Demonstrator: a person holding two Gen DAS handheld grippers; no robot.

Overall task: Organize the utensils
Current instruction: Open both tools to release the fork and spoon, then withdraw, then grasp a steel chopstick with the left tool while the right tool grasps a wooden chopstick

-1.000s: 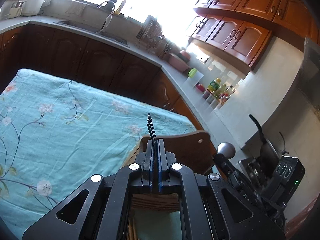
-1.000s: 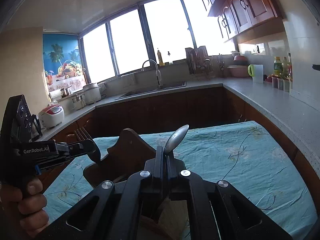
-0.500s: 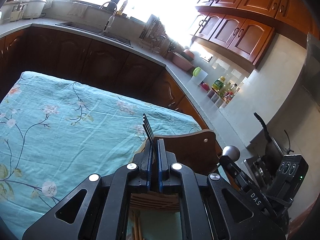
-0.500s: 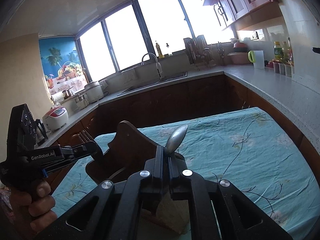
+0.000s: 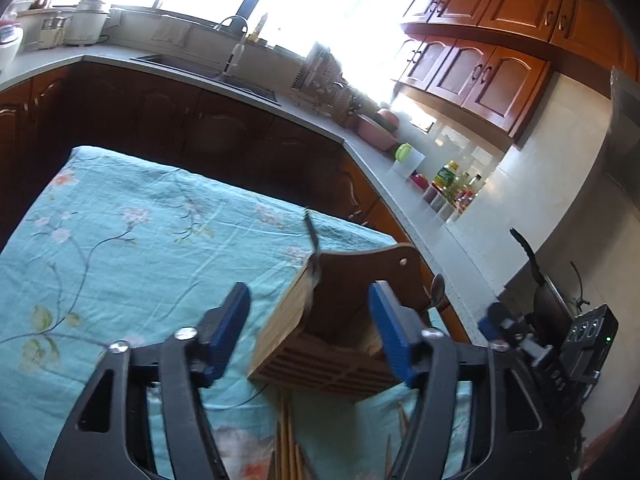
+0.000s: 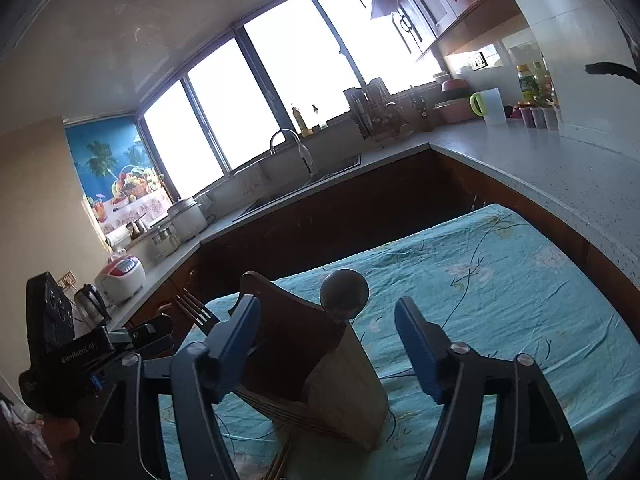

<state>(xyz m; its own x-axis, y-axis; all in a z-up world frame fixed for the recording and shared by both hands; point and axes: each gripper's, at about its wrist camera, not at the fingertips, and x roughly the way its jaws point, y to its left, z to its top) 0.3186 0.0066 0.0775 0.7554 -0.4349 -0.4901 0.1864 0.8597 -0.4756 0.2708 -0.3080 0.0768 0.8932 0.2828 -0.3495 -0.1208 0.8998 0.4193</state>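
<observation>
My left gripper [image 5: 310,330] has just been opening, and so has my right gripper [image 6: 326,346]; both stand apart with nothing pressed between the pads. The fork [image 5: 313,240] and spoon [image 6: 344,292] stand upright in the wooden holder [image 5: 344,320] on the blue cloth [image 5: 120,248]. Pulling back carelessly, I could clip a handle and tip the holder.

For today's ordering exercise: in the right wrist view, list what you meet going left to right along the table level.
Left tongs → fork → wooden utensil holder → spoon → bare stretch of the floral tablecloth.
</observation>
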